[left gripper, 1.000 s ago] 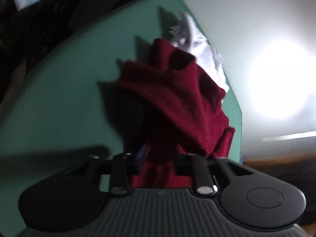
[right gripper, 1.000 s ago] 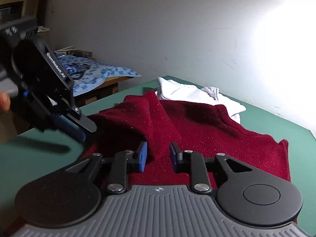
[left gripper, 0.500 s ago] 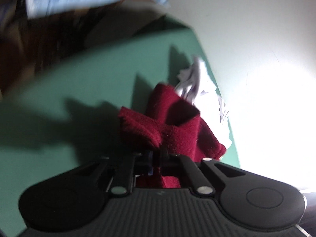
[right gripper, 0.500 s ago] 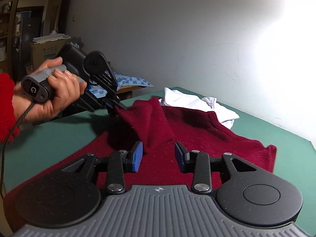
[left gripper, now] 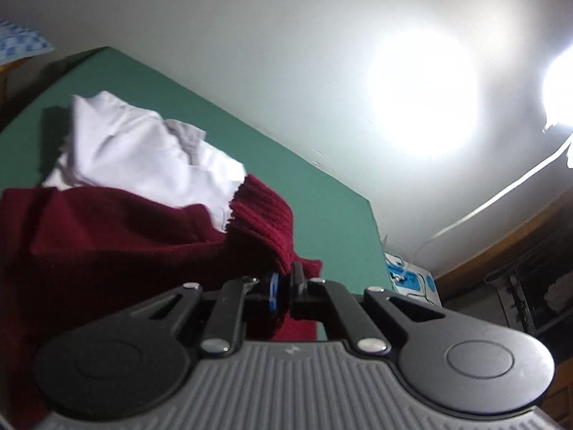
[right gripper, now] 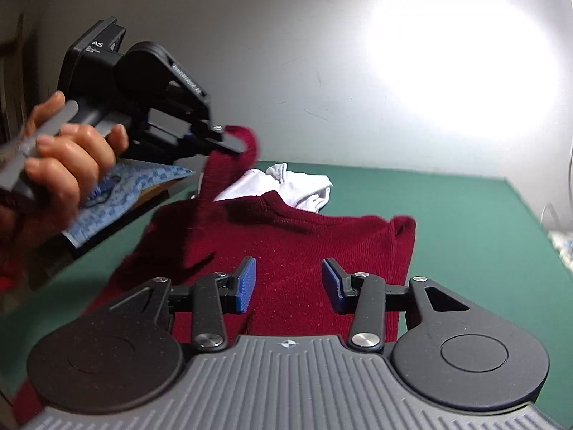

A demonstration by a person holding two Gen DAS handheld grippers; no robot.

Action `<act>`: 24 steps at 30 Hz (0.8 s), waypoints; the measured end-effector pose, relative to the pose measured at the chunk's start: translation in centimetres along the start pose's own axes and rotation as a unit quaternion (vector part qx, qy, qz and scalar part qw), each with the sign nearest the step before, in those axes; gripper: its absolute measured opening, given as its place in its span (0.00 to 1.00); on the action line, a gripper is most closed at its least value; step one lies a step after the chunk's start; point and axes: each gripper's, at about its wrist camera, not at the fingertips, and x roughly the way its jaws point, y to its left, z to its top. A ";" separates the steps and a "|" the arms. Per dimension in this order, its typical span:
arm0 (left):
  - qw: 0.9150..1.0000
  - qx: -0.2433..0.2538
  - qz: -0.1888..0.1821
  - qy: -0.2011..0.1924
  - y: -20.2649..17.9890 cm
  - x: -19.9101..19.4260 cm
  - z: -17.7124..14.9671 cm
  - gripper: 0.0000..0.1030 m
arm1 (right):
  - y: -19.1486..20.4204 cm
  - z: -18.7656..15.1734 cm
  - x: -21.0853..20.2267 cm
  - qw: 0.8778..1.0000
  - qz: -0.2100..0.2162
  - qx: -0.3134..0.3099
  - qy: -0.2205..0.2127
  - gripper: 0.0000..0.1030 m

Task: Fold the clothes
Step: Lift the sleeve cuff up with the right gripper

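A dark red knitted sweater (right gripper: 308,247) lies spread on the green table (right gripper: 465,222). My left gripper (left gripper: 284,288) is shut on the ribbed cuff of its sleeve (left gripper: 261,211). In the right wrist view the left gripper (right gripper: 234,145) holds that sleeve (right gripper: 229,165) lifted above the sweater's body, with a hand (right gripper: 68,157) around its handle. My right gripper (right gripper: 288,283) hovers low over the sweater's body, its jaws opening, and nothing is pinched between the blue pads (right gripper: 245,283).
A crumpled white garment (right gripper: 286,186) lies behind the sweater, near the wall; the white garment (left gripper: 136,150) also shows in the left wrist view. A blue checked cloth (right gripper: 118,197) lies on a surface off the table's left edge. Bright light glares on the wall.
The left gripper shut on the sleeve cuff, then rose and swung across with it, pulling the sleeve up off the table. The right gripper's jaws widened over the sweater.
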 end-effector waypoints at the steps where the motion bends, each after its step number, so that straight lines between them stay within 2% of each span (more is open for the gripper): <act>1: 1.000 0.011 -0.008 0.005 -1.3 0.7 -0.2 0.00 | -0.4 0.2 -0.1 1.000 -0.001 0.007 -0.004 0.44; 5: 0.998 0.048 -0.029 0.032 -6.3 3.6 -1.2 0.00 | -1.2 1.3 0.7 1.000 -0.007 0.010 -0.013 0.52; 8: 0.995 0.076 -0.038 0.047 -9.7 4.7 -2.3 0.00 | -1.5 2.1 2.0 1.000 -0.023 -0.003 -0.016 0.52; 11: 0.992 0.108 -0.039 0.055 -12.3 5.5 -3.5 0.00 | -2.5 3.1 2.6 0.998 -0.034 0.000 -0.049 0.57; 14: 0.989 0.135 -0.026 0.062 -13.6 6.1 -4.3 0.00 | -3.2 3.4 4.0 0.994 -0.081 -0.015 -0.066 0.56; 16: 0.986 0.144 -0.022 0.076 -13.6 6.5 -4.8 0.00 | -4.3 3.5 4.5 0.994 -0.092 0.001 -0.066 0.40; 17: 0.986 0.146 -0.023 0.078 -13.4 6.5 -5.0 0.00 | -4.9 3.4 4.7 0.994 -0.092 0.017 -0.063 0.20; 18: 0.986 0.149 -0.021 0.078 -13.2 6.2 -5.1 0.00 | -5.5 3.4 4.8 0.993 -0.092 0.033 -0.060 0.08; 19: 0.985 0.152 -0.014 0.074 -12.7 5.6 -5.3 0.01 | -6.1 3.4 5.0 0.993 -0.093 0.049 -0.057 0.07; 21: 0.985 0.159 0.003 0.065 -11.7 4.4 -5.6 0.24 | -7.5 3.2 5.0 0.990 -0.095 0.093 -0.057 0.07; 22: 0.985 0.162 0.017 0.056 -10.7 3.4 -5.8 0.41 | -8.3 3.1 5.0 0.987 -0.095 0.115 -0.056 0.07; 23: 0.985 0.164 0.032 0.046 -9.5 2.3 -6.1 0.49 | -9.0 2.9 4.9 0.985 -0.085 0.140 -0.053 0.07; 24: 0.984 0.166 0.045 0.042 -8.2 1.3 -6.6 0.51 | -9.7 2.7 4.9 0.982 -0.076 0.164 -0.049 0.07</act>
